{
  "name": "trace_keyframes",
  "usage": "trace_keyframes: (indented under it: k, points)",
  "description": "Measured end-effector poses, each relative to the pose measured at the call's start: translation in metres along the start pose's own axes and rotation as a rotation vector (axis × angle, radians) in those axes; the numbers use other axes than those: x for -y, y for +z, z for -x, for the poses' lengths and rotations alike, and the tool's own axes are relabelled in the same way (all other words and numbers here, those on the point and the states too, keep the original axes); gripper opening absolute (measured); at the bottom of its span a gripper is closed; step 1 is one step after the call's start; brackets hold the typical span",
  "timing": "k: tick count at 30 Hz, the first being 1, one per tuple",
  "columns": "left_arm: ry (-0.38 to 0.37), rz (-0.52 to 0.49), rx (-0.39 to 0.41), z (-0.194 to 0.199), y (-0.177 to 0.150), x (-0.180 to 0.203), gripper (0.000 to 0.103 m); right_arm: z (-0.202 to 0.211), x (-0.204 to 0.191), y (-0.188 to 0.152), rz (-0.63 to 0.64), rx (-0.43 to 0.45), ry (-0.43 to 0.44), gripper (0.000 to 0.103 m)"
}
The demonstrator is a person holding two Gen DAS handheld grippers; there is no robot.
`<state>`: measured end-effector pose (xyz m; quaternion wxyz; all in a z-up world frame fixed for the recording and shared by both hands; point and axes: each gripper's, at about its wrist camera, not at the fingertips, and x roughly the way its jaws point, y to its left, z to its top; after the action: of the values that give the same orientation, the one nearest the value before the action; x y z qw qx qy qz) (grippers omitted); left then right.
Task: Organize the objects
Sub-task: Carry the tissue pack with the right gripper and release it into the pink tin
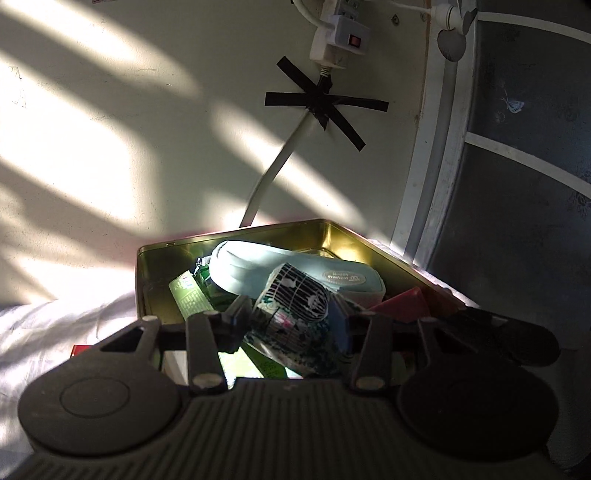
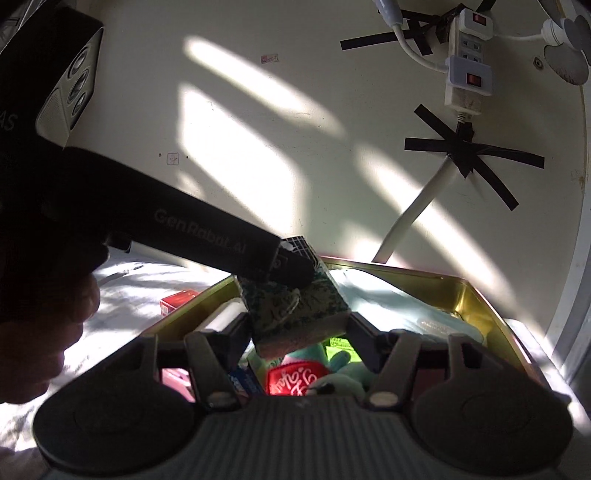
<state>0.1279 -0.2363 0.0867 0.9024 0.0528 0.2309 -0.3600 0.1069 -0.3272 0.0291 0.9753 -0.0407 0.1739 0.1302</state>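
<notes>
A gold metal tin stands open on a white sheet and holds several items. My left gripper is shut on a patterned green pouch with a black-and-white grid end, held just above the tin. In the right wrist view the same pouch hangs over the tin, pinched by the left gripper's black fingers. My right gripper is open just below the pouch, its jaws standing either side of it. A pale blue soft case lies in the tin.
In the tin lie a green tube, a red box, a teal plush toy with a red tag. A small red box lies on the sheet left of the tin. A taped cable and power strip are on the wall.
</notes>
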Motion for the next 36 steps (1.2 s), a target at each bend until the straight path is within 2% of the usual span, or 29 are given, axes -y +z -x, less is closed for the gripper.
trace_keyframes:
  k: [5,6,8,10,14,16,27,36]
  points:
    - [0.057,-0.008,-0.029,-0.033,0.004,0.008,0.051,-0.027,0.017,-0.008,-0.035,-0.026,-0.053,0.059]
    - [0.085,-0.009,-0.037,-0.04,0.004,0.01,0.052,-0.031,0.019,-0.01,-0.035,-0.023,-0.086,0.06]
    - [0.164,-0.019,-0.044,-0.049,0.002,0.015,0.055,-0.035,0.022,-0.015,-0.035,-0.013,-0.154,0.069]
    - [0.268,-0.033,-0.044,-0.056,-0.003,0.018,0.063,-0.035,0.028,-0.017,-0.059,-0.017,-0.153,0.069]
    - [0.341,-0.021,-0.017,-0.052,-0.007,0.015,0.066,-0.028,0.031,-0.018,-0.067,0.03,-0.176,0.072]
    - [0.366,-0.029,0.002,-0.049,-0.007,0.015,0.073,-0.025,0.031,-0.017,-0.066,0.048,-0.177,0.072]
    - [0.386,-0.024,-0.005,-0.04,-0.013,0.013,0.074,-0.019,0.032,-0.017,-0.067,0.075,-0.178,0.073]
    - [0.401,0.051,0.044,0.013,-0.025,-0.019,0.074,-0.012,0.034,-0.021,-0.113,0.134,-0.217,0.076]
